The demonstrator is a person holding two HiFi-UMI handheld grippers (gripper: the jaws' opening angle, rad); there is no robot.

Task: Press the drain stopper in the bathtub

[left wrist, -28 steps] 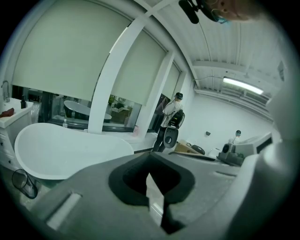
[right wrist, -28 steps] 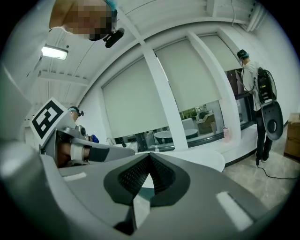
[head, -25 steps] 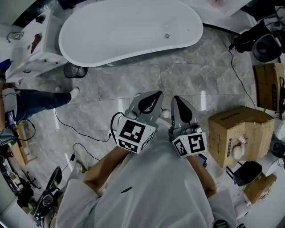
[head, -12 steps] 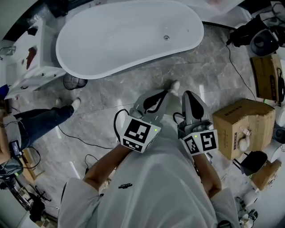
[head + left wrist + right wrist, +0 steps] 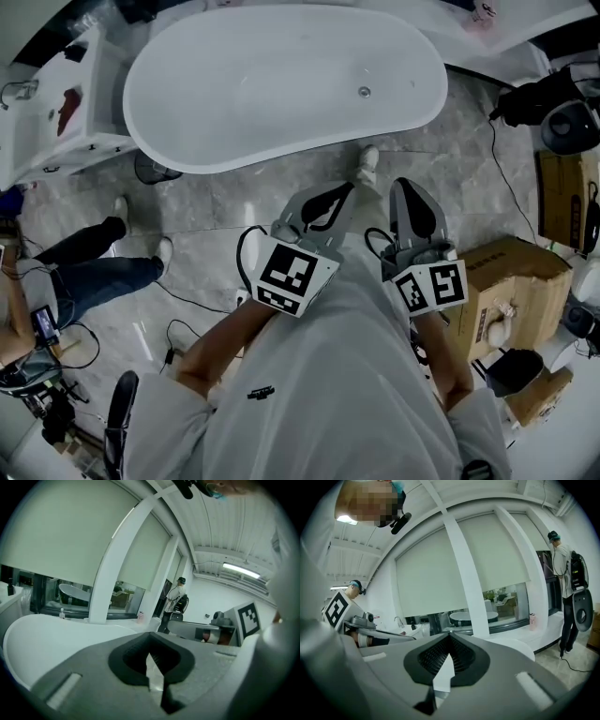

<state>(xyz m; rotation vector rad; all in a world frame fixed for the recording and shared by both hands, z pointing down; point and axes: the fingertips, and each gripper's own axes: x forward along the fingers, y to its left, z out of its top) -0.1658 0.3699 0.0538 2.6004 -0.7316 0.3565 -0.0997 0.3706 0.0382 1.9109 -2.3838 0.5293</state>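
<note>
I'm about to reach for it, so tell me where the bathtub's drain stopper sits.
In the head view, the round metal drain stopper sits on the floor of the white oval bathtub, toward its right end, ahead of the right gripper.

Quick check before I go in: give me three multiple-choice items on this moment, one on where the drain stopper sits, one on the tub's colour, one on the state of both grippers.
1. Where is the drain stopper?
A. In the bottom of the bathtub, toward its right end in the head view.
B. On the tub's rim.
C. Lying outside the tub.

2. What colour is the bathtub?
A. Black.
B. White.
C. Brown.

3. How are the left gripper and right gripper?
A. Both wide open.
B. Both shut and empty, short of the tub.
C. Right one pressing the stopper.

Answers:
1 A, a small round dot shows inside the basin there.
2 B, the whole shell is white.
3 B, each gripper view shows jaw tips together with nothing between, and the head view shows both over the floor.
</note>
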